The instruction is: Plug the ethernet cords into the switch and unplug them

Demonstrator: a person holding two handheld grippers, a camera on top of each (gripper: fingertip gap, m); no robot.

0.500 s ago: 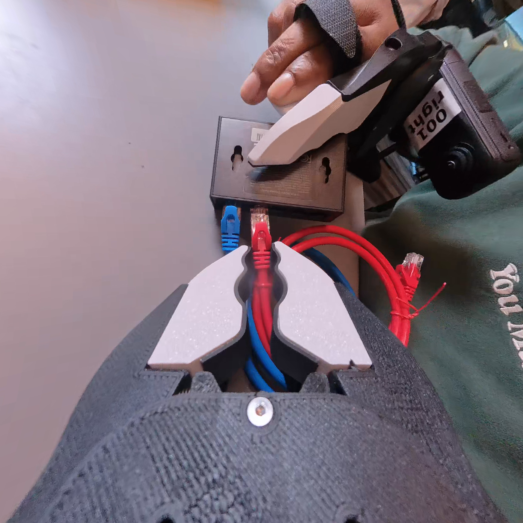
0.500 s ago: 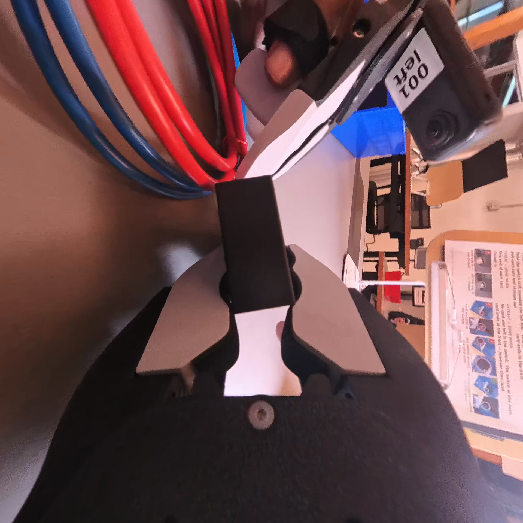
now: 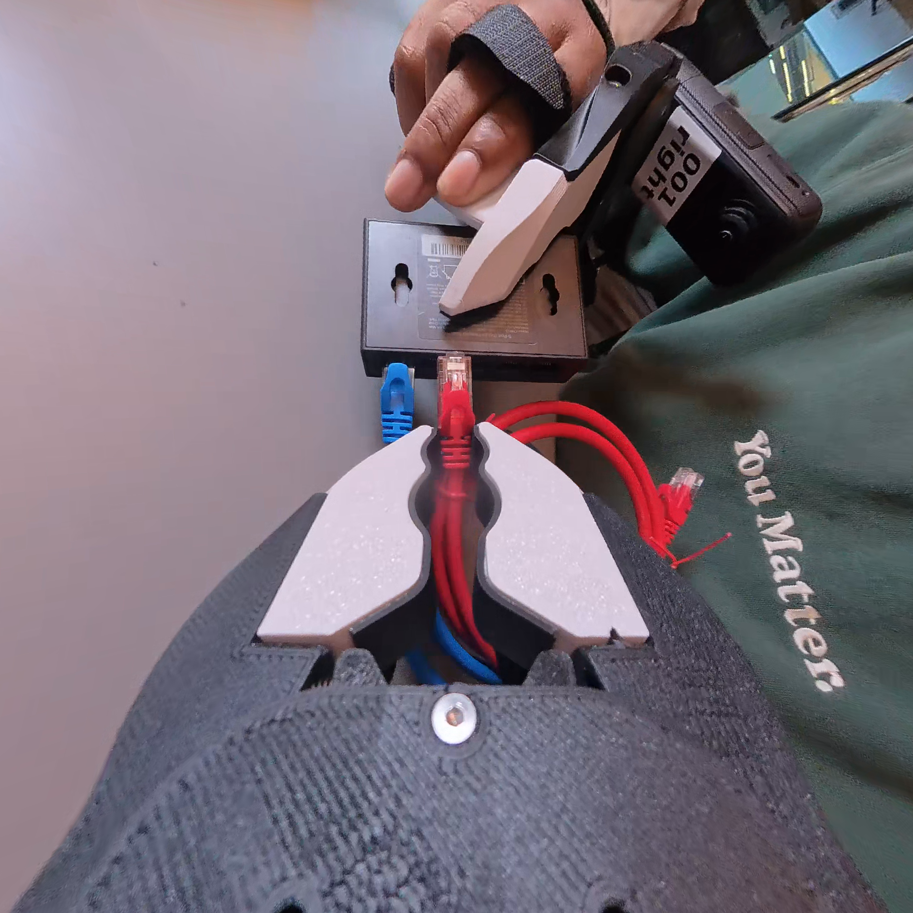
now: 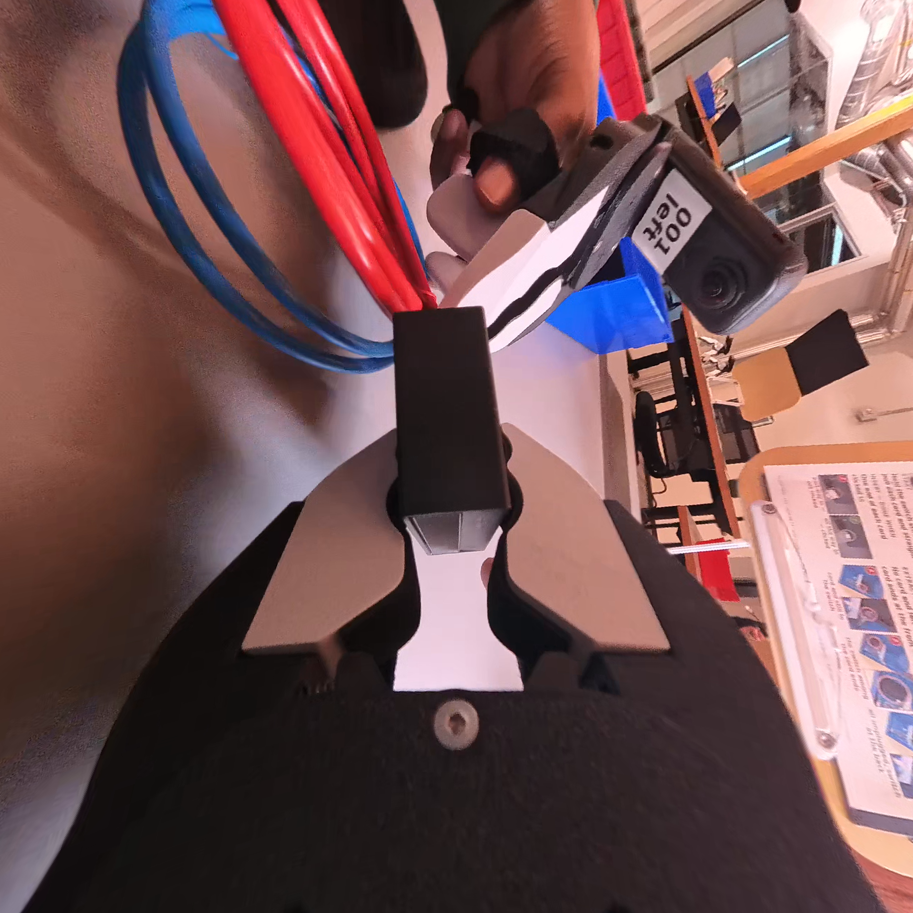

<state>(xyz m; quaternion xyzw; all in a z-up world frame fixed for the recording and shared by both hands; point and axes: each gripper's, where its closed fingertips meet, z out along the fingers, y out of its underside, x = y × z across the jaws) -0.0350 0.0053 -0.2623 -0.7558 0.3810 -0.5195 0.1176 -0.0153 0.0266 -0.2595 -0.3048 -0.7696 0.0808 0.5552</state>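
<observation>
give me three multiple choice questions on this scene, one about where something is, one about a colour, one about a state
1. Where is the loose red plug?
A. in the switch
B. hanging free off to the right, by the green shirt
C. between the right gripper's fingers

2. What colour is the plug the left gripper holds?
A. blue
B. red
C. yellow

3. What is the state of the blue plug?
A. seated in a port of the switch
B. lying loose on the table
C. held in a gripper

Answers:
1. B, its clear tip hangs free beside the shirt, away from the switch.
2. B, the held red plug sits between the white fingers, its clear tip at the port edge.
3. A, its tip sits in the leftmost port, with no fingers on it. The right gripper is clamped on the switch instead.
</observation>
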